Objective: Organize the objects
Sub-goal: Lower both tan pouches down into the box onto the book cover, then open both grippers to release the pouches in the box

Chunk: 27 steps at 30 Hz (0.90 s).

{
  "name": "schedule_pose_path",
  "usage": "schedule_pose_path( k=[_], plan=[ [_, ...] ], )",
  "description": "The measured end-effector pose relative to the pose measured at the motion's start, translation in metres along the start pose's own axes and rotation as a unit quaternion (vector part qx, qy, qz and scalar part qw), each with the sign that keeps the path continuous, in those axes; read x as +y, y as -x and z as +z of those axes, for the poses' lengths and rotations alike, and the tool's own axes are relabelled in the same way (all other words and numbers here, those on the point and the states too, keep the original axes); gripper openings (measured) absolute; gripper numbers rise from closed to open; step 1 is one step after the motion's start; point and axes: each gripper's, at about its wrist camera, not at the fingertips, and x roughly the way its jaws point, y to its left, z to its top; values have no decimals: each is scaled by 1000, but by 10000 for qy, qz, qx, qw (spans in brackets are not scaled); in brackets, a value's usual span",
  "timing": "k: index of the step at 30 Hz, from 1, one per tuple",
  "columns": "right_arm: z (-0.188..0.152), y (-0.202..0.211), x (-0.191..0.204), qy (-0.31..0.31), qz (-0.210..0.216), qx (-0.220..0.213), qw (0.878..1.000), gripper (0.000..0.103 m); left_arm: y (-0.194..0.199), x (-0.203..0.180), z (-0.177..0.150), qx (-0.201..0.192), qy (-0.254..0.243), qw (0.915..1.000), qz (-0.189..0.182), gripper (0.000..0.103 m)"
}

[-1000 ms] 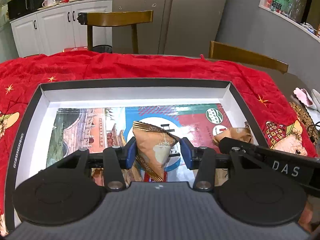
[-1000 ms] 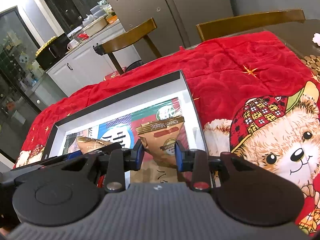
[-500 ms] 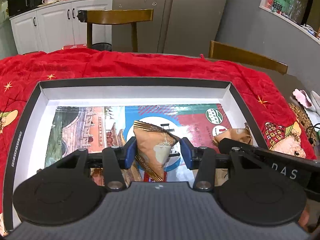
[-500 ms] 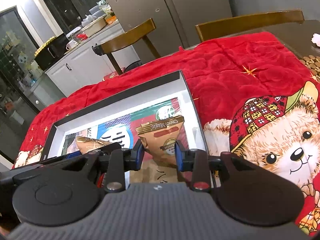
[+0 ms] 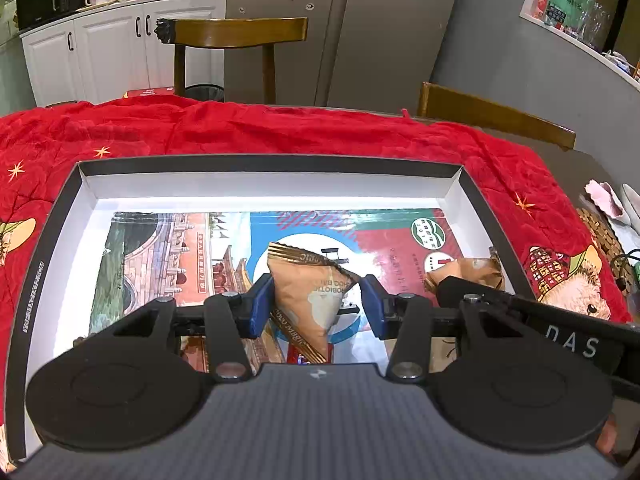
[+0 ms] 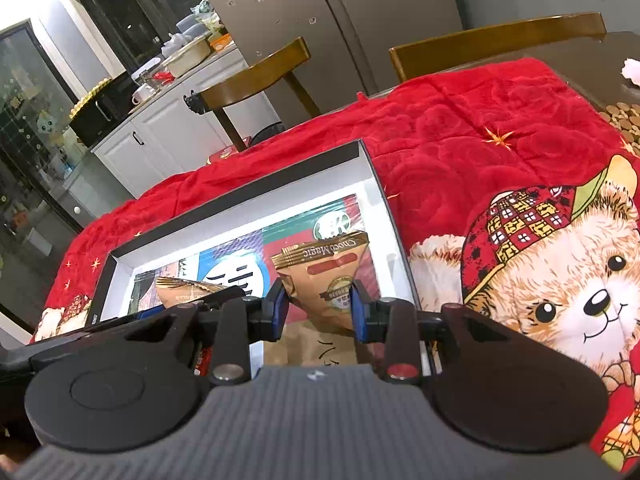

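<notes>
Clamping a tan pyramid-shaped snack bag (image 5: 308,296) between its blue pads (image 5: 262,306), the left gripper (image 5: 318,306) points down into a shallow box (image 5: 268,162). That bag stands with its crimped top edge up and its lower tip near the gripper body, just above the box's printed liner (image 5: 160,256).

The right gripper (image 6: 318,312) is likewise closed on a second tan bag (image 6: 326,276), lettered "Choco Magic" along its top seam; its pads (image 6: 278,310) press on the bag's lower sides. This bag sits over the right part of the box, close to the right wall (image 6: 386,220). In the left view the same bag (image 5: 466,270) shows just past the black arm of the right gripper (image 5: 532,320), which reaches in from the right. In the right view the left gripper's bag (image 6: 182,290) shows to the left, behind that gripper's dark arm.

Below the right gripper, brown paper (image 6: 316,348) with dark lettering lies on the box floor. The box has a black rim and white inner walls. It rests on a red blanket (image 5: 280,128) with a bear print (image 6: 560,276) that covers the worktop. Two wooden chairs (image 5: 236,34) stand beyond the worktop, with white cabinets (image 5: 108,52) and a grey fridge (image 5: 360,20) behind.
</notes>
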Motion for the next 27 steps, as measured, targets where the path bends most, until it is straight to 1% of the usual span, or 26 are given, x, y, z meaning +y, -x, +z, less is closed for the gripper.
schedule_pose_path(
  k=[12,21,24,27],
  plan=[
    [1,1,-2,-106,109,76,9999,41,1,2,2,16,62,10000,-58,53],
    [0,2,1,-40,59,8,10000,43,2,2,3,22,66,10000,-67,53],
    [1,4,2,-27,32,-24,10000,49,3,3,4,41,105,9999,-93,53],
    [1,5,1,-63,48,-63,9999,55,6,3,5,-26,100,9999,-98,53]
  ],
)
